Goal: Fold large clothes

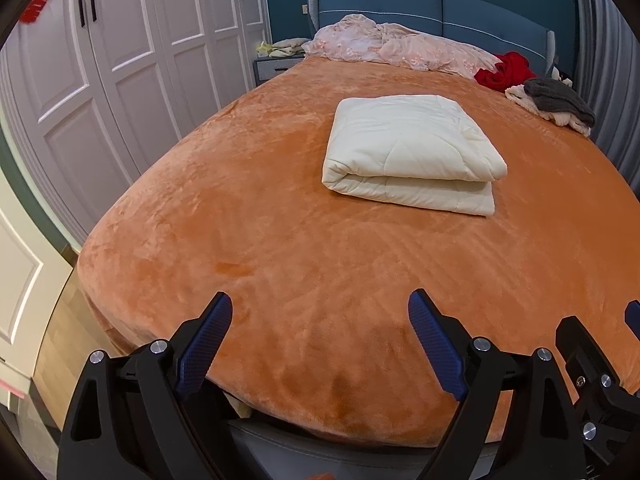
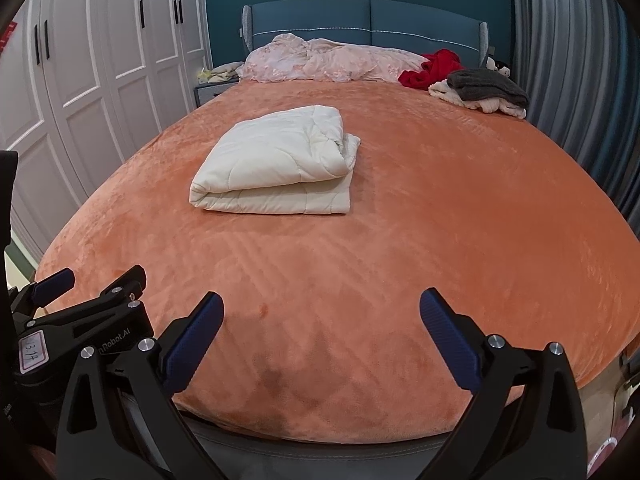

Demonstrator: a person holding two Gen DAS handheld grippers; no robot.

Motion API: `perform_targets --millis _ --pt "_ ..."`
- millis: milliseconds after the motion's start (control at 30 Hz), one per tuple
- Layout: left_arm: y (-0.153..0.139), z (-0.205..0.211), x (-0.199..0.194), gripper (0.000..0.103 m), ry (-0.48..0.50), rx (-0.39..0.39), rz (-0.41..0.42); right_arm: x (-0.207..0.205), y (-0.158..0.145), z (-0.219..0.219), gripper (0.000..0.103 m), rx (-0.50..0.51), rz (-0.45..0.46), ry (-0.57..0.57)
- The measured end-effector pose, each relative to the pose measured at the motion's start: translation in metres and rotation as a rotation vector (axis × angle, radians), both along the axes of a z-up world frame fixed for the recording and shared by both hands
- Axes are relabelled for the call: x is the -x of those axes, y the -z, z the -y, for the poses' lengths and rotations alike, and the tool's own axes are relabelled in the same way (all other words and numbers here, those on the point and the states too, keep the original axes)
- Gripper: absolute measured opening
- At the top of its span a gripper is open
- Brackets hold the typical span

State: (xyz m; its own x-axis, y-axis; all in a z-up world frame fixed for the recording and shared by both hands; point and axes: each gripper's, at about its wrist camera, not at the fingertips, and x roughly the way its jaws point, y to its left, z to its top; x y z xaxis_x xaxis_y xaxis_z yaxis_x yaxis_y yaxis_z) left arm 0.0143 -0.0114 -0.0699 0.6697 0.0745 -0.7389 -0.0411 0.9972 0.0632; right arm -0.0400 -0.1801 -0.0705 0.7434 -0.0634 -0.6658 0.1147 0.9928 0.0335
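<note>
A cream quilted cover lies folded into a thick rectangle on the orange plush bed, past the middle. In the right wrist view the same folded cover sits left of centre, its loose layers showing at its right end. My left gripper hovers over the near end of the bed, open, with only the orange cover showing between its blue pads. My right gripper is beside it, also open and holding nothing. Both are well short of the folded cover. Each gripper shows at the edge of the other's view: the right gripper, the left gripper.
Crumpled pink bedding lies along the blue headboard. A red garment and a grey and cream knit pile sit at the far right corner. White wardrobe doors line the left side; a grey curtain hangs on the right.
</note>
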Motion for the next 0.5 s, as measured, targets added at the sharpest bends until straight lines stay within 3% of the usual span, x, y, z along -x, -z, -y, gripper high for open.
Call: perform_targets --millis 500 --pt "-0.0004 0.0012 -0.0024 0.087 0.004 -0.014 0.007 -0.0014 0.0043 0.0001 0.096 -0.014 -0.004 0.007"
